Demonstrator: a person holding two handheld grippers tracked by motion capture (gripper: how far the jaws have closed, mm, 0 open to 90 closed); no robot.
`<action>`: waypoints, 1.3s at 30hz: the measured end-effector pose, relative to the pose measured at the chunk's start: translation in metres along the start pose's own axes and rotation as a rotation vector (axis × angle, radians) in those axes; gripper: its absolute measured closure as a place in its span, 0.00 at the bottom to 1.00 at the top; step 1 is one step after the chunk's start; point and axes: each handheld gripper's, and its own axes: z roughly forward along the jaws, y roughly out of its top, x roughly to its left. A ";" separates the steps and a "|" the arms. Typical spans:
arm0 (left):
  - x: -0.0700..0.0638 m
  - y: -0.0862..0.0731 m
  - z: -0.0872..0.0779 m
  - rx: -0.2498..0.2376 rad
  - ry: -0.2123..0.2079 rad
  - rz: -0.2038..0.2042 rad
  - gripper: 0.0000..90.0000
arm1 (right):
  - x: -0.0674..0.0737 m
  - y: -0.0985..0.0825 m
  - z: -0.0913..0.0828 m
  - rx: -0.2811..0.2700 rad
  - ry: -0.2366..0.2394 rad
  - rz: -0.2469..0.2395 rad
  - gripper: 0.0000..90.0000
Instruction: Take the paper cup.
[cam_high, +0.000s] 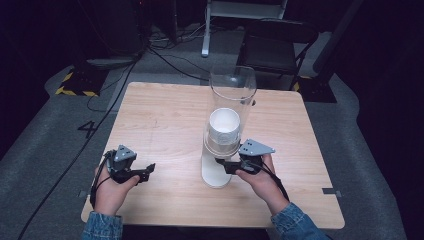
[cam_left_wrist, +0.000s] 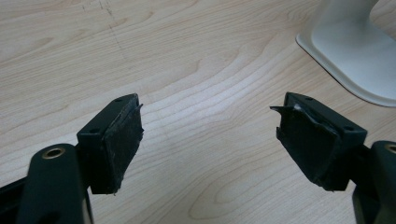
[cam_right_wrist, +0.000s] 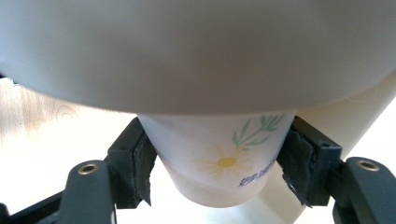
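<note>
Right gripper view: the right gripper (cam_right_wrist: 219, 172) has its jaws around the bottom cup (cam_right_wrist: 219, 158) that pokes out below the dispenser's tube (cam_right_wrist: 196, 51), pads touching the cup wall on both sides, so it is holding the cup. The step looks like drawing one cup down out of the stack. To do it well, I would squeeze only enough to keep hold, since thin paper dents easily, and pull straight down along the tube so the cup does not jam or drag a second one with it. The cup is white paper, tapered, smooth, printed with a daisy and green sprigs. In the high view the dispenser (cam_high: 227, 125) stands near the middle of the bench (cam_high: 165, 115), toward its near edge: a clear cylinder on a white base, cups nested inside. The left gripper (cam_high: 140, 171) rests near the near left corner, jaws wide and empty over pale wood grain
</note>
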 end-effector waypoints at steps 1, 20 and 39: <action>0.001 0.000 0.000 0.000 0.000 0.006 0.25 | 0.001 0.000 0.000 0.001 -0.002 0.006 0.38; 0.001 0.000 0.001 0.001 -0.001 -0.007 0.25 | 0.009 -0.011 0.007 0.047 0.049 0.103 0.39; 0.002 0.002 0.004 0.002 -0.014 -0.004 0.25 | 0.011 -0.037 0.017 0.112 0.001 0.074 0.38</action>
